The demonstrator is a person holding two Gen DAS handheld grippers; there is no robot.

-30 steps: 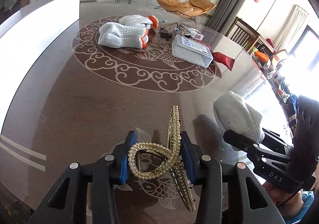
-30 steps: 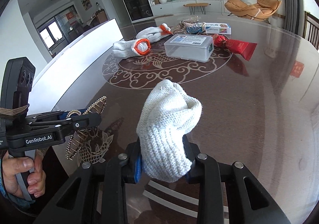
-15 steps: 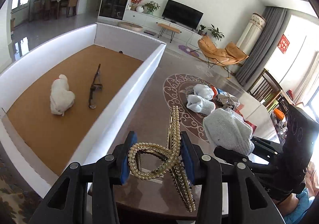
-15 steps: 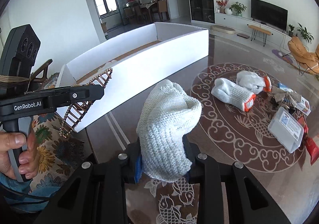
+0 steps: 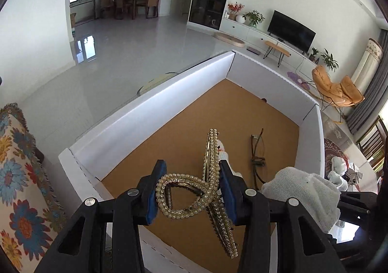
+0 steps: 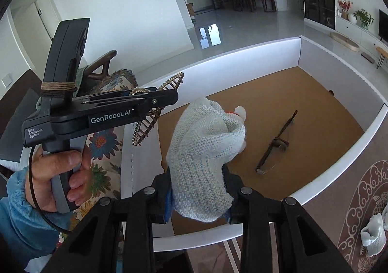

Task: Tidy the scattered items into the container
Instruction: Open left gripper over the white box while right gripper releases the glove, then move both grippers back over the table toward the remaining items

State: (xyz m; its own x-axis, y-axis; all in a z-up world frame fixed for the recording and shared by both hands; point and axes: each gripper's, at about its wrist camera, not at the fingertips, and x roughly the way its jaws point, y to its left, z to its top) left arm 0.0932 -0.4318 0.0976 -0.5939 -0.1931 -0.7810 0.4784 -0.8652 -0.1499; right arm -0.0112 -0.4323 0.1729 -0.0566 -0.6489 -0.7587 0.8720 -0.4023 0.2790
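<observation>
A gold, bead-studded hair claw [image 5: 210, 151] is clamped between the blue pads of my left gripper [image 5: 191, 176], which is shut on it above the near corner of the container. The container [image 5: 150, 112] is a wide white-walled box with a brown floor. My right gripper [image 6: 197, 183] is shut on a white knitted glove [image 6: 206, 142] and hangs over the box's near edge, right of the left gripper [image 6: 169, 98]. Folded brown glasses [image 6: 276, 142] lie on the box floor. Another white glove [image 5: 222, 151] lies there too, mostly hidden behind the claw.
A flower-patterned cushion [image 5: 14, 176] sits left of the box. The dark table with its scroll pattern [image 6: 363, 200] runs off to the right, with more white gloves [image 6: 373, 234] on it. A hand [image 6: 55, 168] in a blue sleeve holds the left gripper's handle.
Both grippers have swung left and risen, from over the dark table to above the white box. Each still holds its item, and the box's inside has come into view.
</observation>
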